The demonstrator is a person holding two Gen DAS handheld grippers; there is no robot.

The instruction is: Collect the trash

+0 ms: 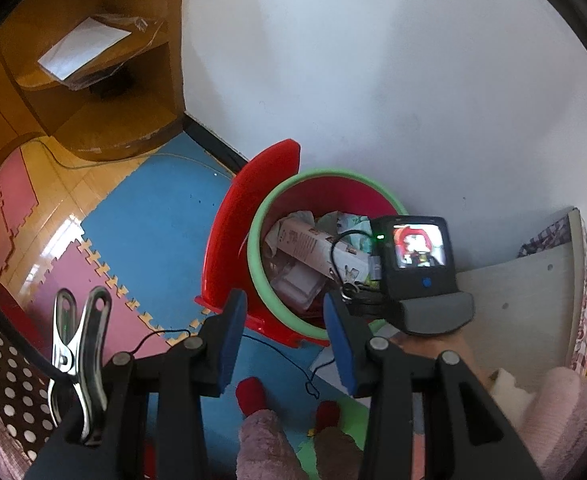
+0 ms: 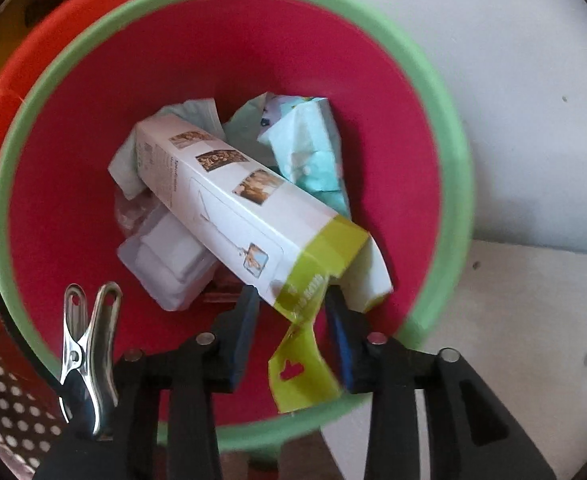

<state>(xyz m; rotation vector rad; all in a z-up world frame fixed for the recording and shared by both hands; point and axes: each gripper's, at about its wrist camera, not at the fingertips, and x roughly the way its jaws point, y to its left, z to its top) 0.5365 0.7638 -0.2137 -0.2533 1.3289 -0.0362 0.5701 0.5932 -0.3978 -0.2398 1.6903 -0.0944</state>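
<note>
Wall: a plain white wall (image 1: 373, 60) rises behind the bin, with a dark skirting strip along its foot at the left.
Floor: blue and pink interlocking foam mats (image 1: 145, 216) cover the near floor; bare glossy wood shows at the far left.
Cabinet: a brown wooden cabinet (image 1: 105, 112) stands far left, with a white sheet of paper (image 1: 83, 46) on its shelf.
Bin: a round red plastic bin with a pale green rim (image 2: 449, 148) stands against the wall; its red lid (image 1: 261, 176) is tipped up on the left side.
Trash: a long white cardboard box with a lime-green end (image 2: 253, 216) lies slanted on top of the pile inside the bin, over crumpled pale blue paper (image 2: 313, 152) and a white plastic tray (image 2: 169, 264).
Right gripper: the right gripper (image 2: 293, 320) points down into the bin; its 2 blue-padded fingers (image 2: 247, 320) stand partly open on either side of the box's green end. Whether the pads press on the box I cannot tell.
Left gripper: the left gripper (image 1: 287, 340) hangs above the near rim of the bin, its fingers (image 1: 231, 336) partly open with nothing between them.
Clip: a silver metal clip (image 2: 87, 356) sits on the left of the gripper body.
</note>
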